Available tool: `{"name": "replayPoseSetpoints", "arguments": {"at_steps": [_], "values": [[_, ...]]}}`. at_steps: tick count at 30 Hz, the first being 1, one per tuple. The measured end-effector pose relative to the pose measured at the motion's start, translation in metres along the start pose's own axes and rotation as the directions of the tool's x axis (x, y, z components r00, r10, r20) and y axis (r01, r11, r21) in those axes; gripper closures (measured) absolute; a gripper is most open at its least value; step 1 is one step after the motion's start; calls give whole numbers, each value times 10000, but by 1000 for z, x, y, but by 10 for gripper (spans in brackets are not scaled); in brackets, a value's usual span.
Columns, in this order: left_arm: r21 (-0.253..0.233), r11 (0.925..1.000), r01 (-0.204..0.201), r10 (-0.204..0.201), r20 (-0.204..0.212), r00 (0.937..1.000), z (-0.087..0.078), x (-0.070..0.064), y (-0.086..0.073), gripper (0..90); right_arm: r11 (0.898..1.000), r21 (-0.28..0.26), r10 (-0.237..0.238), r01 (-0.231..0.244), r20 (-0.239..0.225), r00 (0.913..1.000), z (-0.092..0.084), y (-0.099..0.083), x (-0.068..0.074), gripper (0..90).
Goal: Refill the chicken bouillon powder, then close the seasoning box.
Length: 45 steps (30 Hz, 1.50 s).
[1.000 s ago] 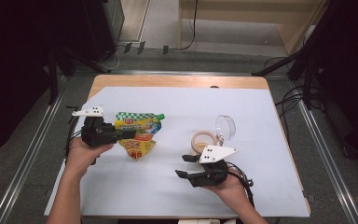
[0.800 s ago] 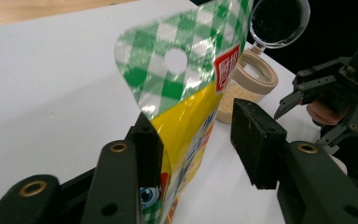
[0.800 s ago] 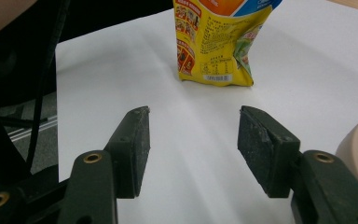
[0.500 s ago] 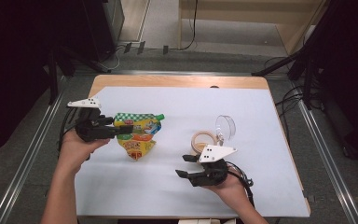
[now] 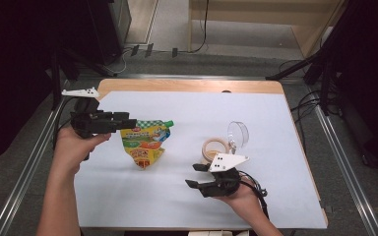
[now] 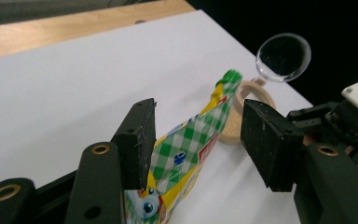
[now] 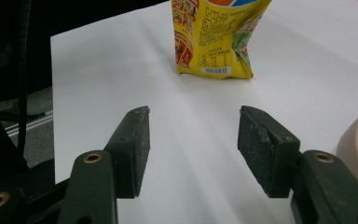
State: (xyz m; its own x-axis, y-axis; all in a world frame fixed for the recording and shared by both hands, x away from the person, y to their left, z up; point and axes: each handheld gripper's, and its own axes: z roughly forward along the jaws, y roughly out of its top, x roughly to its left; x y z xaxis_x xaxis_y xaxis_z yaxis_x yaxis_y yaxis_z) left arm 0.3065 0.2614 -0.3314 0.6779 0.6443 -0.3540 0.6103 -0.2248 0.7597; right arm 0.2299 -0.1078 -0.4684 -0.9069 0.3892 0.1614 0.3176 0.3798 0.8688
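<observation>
The left hand-held gripper (image 5: 128, 120) is seen at the left of the high view, raised above the white-covered counter (image 5: 192, 113), with its black jaws pointed toward the snack pouch (image 5: 145, 142). Its jaws have just been opening, and in the left gripper view they are shown standing apart: the green-checked top of the pouch (image 6: 186, 144) is framed between them and appears just beside the left pad, while a clear gap is left before the right pad, so nothing is gripped. The pouch is found lying flat on the counter, left of the middle, its green cap turned toward the right side of the high view and its yellow bottom edge toward the person. The right hand-held gripper (image 5: 193, 176) is held low at the near right part of the counter, and in the right gripper view its jaws are shown parted about halfway, with bare white counter (image 7: 121, 70) between the pads and no object held; the yellow bottom of the pouch (image 7: 214, 37) is seen ahead of them, well apart. A roll of tape (image 5: 215, 147) is lying just beyond the right hand-held gripper, and a clear round lens on a handle (image 5: 238, 135) is placed right beside the roll.
</observation>
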Motion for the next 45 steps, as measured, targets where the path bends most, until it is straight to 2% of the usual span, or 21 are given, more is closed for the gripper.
{"name": "replayPoseSetpoints", "arguments": {"at_steps": [6,10,12,14,18,21,25,30,34,43,45], "values": [[-250,9994,-244,238,-262,9994,-5,0,13,461,10000,22,11,-11,72,10000,-1,0,-1,450],[-334,9992,-218,199,-550,9983,-9,5,16,462,10000,55,-2,2,102,9999,-1,-1,0,450],[-491,9986,-205,171,-690,9975,-11,8,15,459,10000,72,4,-5,128,9999,-1,-1,0,450],[-615,9979,-226,164,-999,9949,-11,14,11,449,10000,74,-13,12,140,9999,-1,-1,0,450],[-517,9985,159,-223,-1265,9917,-7,31,1,448,10000,72,-5,4,157,9999,-1,-2,0,450],[-596,9980,215,-293,-1340,9906,-3,39,-5,444,10000,52,-20,19,178,9998,-2,-1,0,450],[-502,9983,300,-367,-1372,9899,5,49,-13,442,10000,6,72,-72,157,9999,-5,-1,0,452],[-307,9982,519,-561,-1564,9861,12,56,-20,440,9999,-33,119,-118,187,9998,-8,1,0,453],[-260,9981,566,-600,-1558,9860,18,61,-25,438,9999,-74,72,-70,224,9997,-11,3,-1,454],[50,9979,644,-630,-1475,9871,33,70,-37,444,9993,-239,289,-278,450,9986,-24,8,-5,459],[134,9969,769,-745,-1312,9885,39,70,-41,446,9990,-309,340,-324,517,9981,-28,9,-7,459]]}}
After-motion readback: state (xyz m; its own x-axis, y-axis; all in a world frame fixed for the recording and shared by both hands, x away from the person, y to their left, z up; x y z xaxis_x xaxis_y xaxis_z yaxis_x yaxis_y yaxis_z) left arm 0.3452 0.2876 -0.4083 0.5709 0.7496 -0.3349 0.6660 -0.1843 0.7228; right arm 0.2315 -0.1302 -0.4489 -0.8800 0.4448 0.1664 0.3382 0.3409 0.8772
